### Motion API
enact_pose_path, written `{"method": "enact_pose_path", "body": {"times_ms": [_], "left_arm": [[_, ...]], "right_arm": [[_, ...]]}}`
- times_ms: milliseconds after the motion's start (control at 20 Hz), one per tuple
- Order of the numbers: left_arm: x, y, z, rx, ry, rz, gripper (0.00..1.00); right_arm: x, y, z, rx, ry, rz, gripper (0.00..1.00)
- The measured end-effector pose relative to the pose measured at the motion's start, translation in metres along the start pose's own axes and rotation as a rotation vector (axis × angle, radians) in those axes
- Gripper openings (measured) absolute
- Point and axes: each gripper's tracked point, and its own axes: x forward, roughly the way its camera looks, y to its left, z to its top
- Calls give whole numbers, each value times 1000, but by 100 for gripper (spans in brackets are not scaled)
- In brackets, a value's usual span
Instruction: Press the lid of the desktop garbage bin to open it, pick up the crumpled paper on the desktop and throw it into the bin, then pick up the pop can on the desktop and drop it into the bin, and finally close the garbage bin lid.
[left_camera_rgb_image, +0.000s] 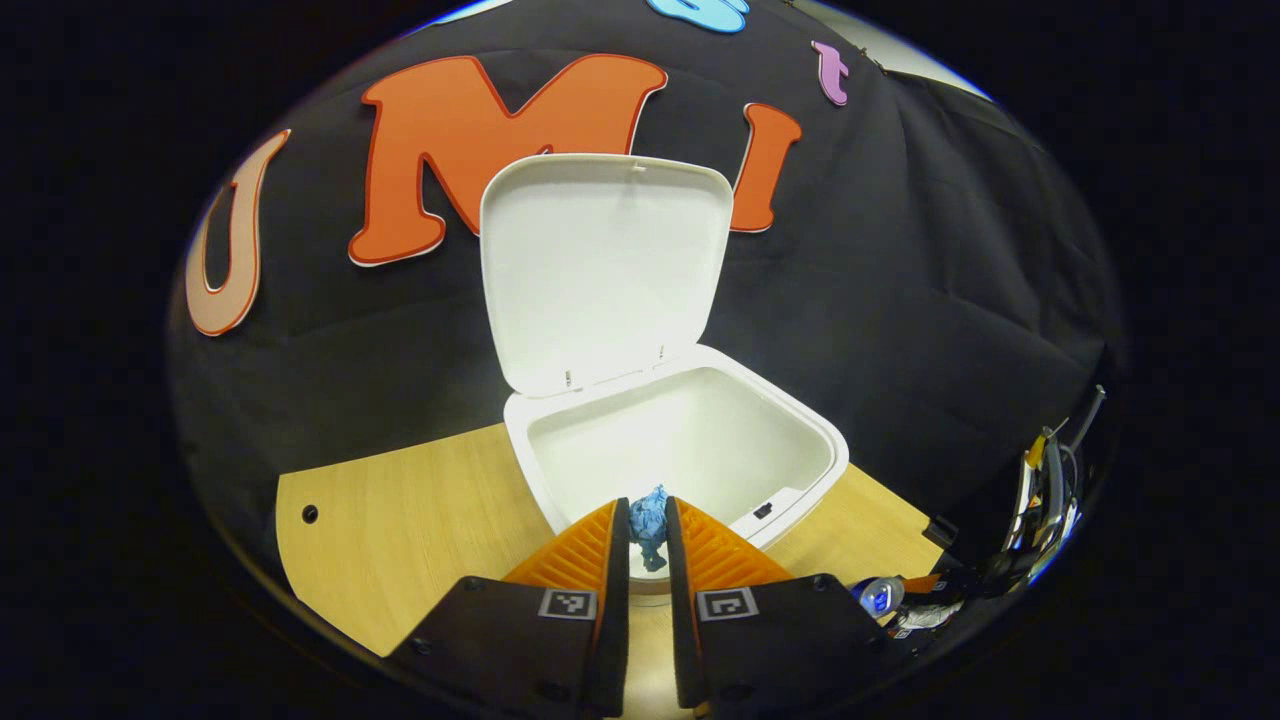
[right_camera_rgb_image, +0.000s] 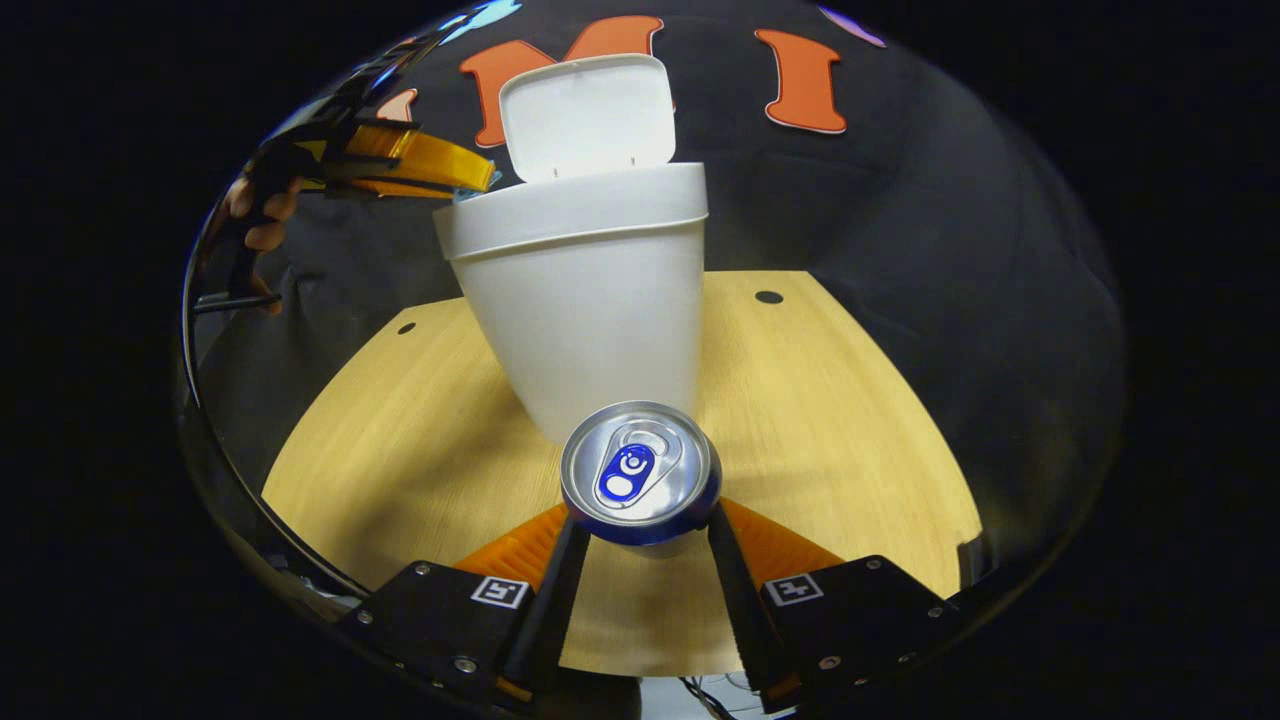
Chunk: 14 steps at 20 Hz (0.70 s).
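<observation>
Left tool (left_camera_rgb_image: 648, 535) pinches the crumpled paper (left_camera_rgb_image: 649, 522) at the rim of the open bin (left_camera_rgb_image: 790, 440), lid (left_camera_rgb_image: 605, 270) standing up. Right tool (right_camera_rgb_image: 640, 525) grips the can (right_camera_rgb_image: 640, 475) on both sides above the surface (right_camera_rgb_image: 840, 400), just before the bin.

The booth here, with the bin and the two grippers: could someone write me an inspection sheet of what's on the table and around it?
Surface: wooden table with small round holes.
Job's things: white bin upright, lid up, inside looks empty; blue paper pinched at the bin's near rim; can upright by the bin's foot.
Clutter: nothing seen.
Grippers: left gripper shut on the paper; right gripper has a finger on each side of the can, contact unclear.
Cables: dark cables at the right edge of the left gripper view.
Surroundings: black cloth wall; a hand holds the left gripper.
</observation>
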Motion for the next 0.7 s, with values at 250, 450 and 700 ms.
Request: {"method": "enact_pose_path", "body": {"times_ms": [250, 450, 700], "left_arm": [[-6, 5, 0, -9, -9, 10, 36], [-13, 5, -2, -23, -31, -6, 64], [-25, 18, -13, -16, -51, 20, 77]], "right_arm": [[-11, -11, 49, -11, -82, -15, 71], [-27, -20, 92, -25, -152, -29, 71], [-37, -28, 137, -56, -199, -42, 70]]}}
